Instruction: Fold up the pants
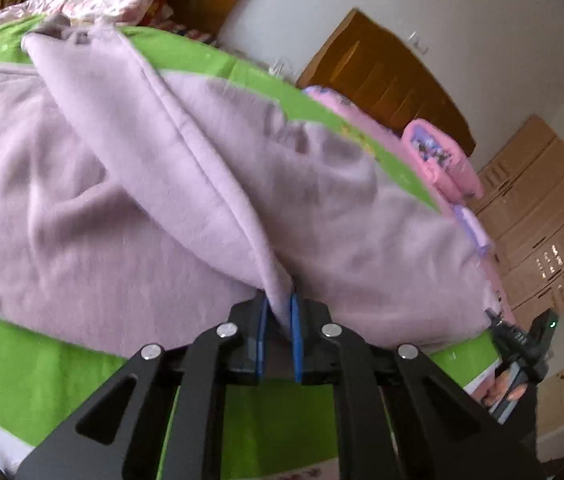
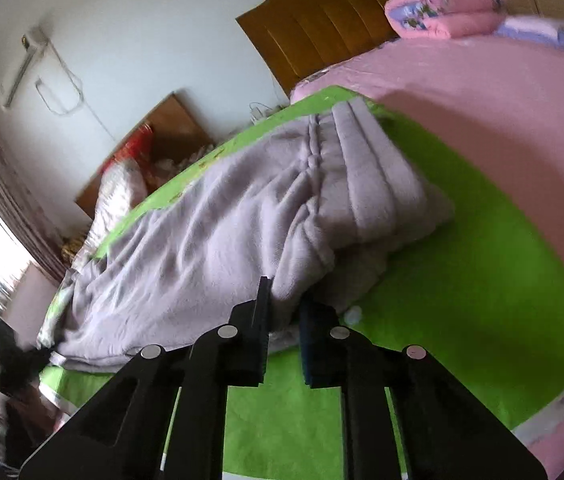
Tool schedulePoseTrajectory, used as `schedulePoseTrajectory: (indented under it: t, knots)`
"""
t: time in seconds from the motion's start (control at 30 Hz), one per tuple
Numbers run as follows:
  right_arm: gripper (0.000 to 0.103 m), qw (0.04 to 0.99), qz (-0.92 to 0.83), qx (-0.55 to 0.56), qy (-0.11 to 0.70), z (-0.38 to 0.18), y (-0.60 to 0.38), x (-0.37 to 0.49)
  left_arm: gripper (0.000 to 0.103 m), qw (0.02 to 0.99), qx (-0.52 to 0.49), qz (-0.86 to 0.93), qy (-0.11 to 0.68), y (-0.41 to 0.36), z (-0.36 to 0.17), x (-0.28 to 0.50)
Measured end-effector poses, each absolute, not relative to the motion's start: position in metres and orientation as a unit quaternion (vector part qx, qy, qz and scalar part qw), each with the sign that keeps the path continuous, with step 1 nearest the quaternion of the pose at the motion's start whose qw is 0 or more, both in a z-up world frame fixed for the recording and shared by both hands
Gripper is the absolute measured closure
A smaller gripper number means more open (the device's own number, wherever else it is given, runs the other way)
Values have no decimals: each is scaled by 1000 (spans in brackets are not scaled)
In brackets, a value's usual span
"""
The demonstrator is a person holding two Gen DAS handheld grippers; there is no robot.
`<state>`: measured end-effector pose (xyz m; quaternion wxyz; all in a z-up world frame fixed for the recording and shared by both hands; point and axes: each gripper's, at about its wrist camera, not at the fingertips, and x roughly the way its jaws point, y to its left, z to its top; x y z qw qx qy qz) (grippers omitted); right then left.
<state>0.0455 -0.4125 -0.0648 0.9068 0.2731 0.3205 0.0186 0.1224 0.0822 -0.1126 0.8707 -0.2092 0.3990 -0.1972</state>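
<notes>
1. Your lilac fleece pants (image 1: 130,200) lie rumpled across the green sheet (image 1: 22,380).
2. Your left gripper (image 1: 280,320) pinches a raised fold of them.
3. Your right gripper (image 2: 284,320) clamps their near edge.

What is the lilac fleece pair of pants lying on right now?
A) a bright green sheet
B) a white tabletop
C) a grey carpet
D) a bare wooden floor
A: in both wrist views the lilac fleece pants lie spread on the bright green sheet, which shows on all sides of the fabric.
</notes>
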Motion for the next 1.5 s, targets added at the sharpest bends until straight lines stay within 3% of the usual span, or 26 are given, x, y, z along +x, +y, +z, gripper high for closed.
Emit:
schedulePoseTrajectory:
  t: [0.2,0.37,0.57,0.7,0.77,0.83,0.9,0.93,0.97,1.03,1.2,1.27,1.33,1.5]
  knots:
    - [91,921,18,254,295,-38,-406,39,91,885,-194,-197,374,79,-89,120]
    - [91,901,16,296,317,-70,-416,41,91,873,-199,-183,405,80,-112,124]
    - [91,919,2,254,300,-44,-404,39,86,882,-177,-191,393,74,-102,113]
    - [91,907,-9,256,335,-60,-407,46,84,881,-167,-189,399,73,-108,113]
    - [94,905,-7,271,328,-64,-412,42,77,881,-169,-194,398,72,-106,111]
    - [87,904,1,269,332,-58,-412,42,39,882,-159,-208,392,72,-100,107]
    - [74,909,-9,249,334,-50,-408,40,27,891,-139,-207,380,71,-95,101]
    - [62,912,-23,241,332,-46,-407,37,27,892,-132,-205,380,71,-93,99]
    - [57,918,-55,228,321,-39,-403,31,27,893,-129,-202,380,71,-92,98]
    - [57,932,-80,204,289,-22,-394,17,27,890,-150,-211,375,76,-88,96]
    - [57,947,42,159,275,-1,-334,18,28,864,-212,-231,395,77,-86,104]
    - [57,946,80,123,288,-3,-309,29,39,863,-202,-216,409,69,-85,109]
    - [57,939,107,89,315,-12,-283,48,74,864,-174,-190,432,59,-88,118]
    - [57,920,170,41,350,-34,-243,60,84,856,-186,-174,450,66,-93,125]
